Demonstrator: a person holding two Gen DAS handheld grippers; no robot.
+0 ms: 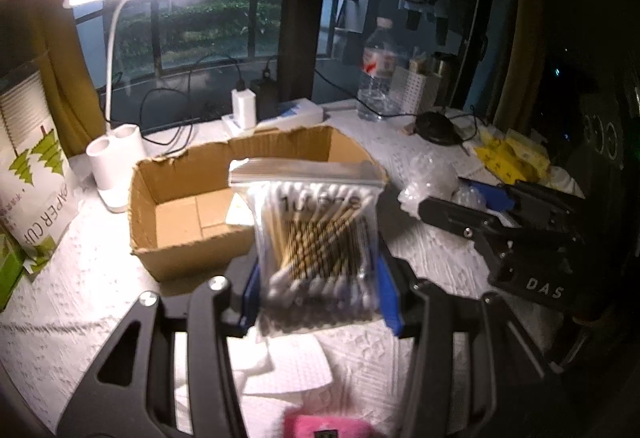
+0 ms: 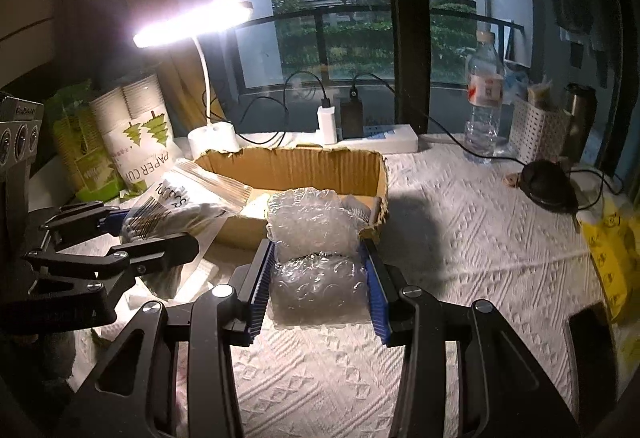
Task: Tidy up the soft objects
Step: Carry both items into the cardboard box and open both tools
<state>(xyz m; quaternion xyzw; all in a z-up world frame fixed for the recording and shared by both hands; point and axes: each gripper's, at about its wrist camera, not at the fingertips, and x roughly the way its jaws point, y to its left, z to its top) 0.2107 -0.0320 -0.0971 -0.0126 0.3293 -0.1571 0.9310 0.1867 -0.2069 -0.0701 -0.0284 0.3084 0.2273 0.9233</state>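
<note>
Your left tongs [image 1: 318,294] clench a zip bag of cotton swabs [image 1: 316,234], held upright just before the open cardboard box [image 1: 188,238]. Your right tongs [image 2: 320,278] grip a wad of bubble wrap [image 2: 316,250] at the box's near wall. Inside the box [image 2: 296,168] lies a pale flat item, too blurred to identify. White folded pads [image 1: 288,366] rest on the bench [image 2: 460,246] below the swab bag.

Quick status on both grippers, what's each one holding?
Left gripper: shut on the cotton swab bag.
Right gripper: shut on the bubble wrap.
</note>
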